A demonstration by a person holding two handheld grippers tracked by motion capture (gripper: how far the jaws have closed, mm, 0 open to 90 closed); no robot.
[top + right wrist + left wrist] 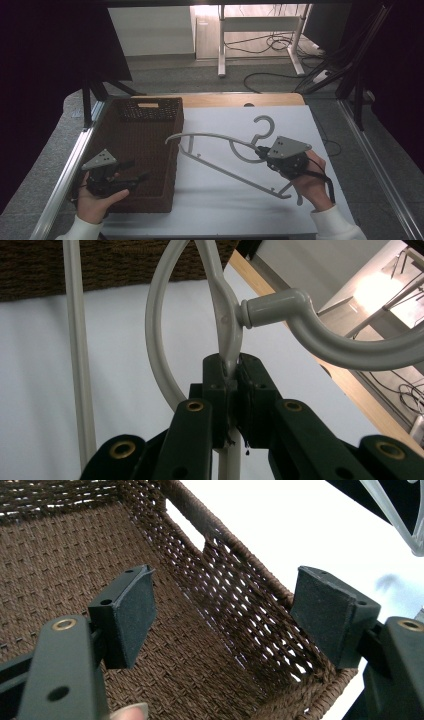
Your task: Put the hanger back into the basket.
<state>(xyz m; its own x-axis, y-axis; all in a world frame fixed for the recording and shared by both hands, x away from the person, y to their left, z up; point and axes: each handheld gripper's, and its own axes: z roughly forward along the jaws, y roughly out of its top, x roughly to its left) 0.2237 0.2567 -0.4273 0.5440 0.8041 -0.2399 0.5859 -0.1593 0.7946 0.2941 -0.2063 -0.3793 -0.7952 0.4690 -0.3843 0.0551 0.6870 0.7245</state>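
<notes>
A brown woven basket [145, 150] sits on the left of the white tabletop [225, 200], and the part of its floor I can see is bare. My left hand-held gripper [137, 170] hovers over its near right corner, jaws wide apart with nothing between them, pointing right. To the right, a pale plastic hanger [225, 155] lies tilted, one end over the basket's rim. My right hand-held gripper [260, 150] is clamped tight on the hanger just below its hook, pointing left.
</notes>
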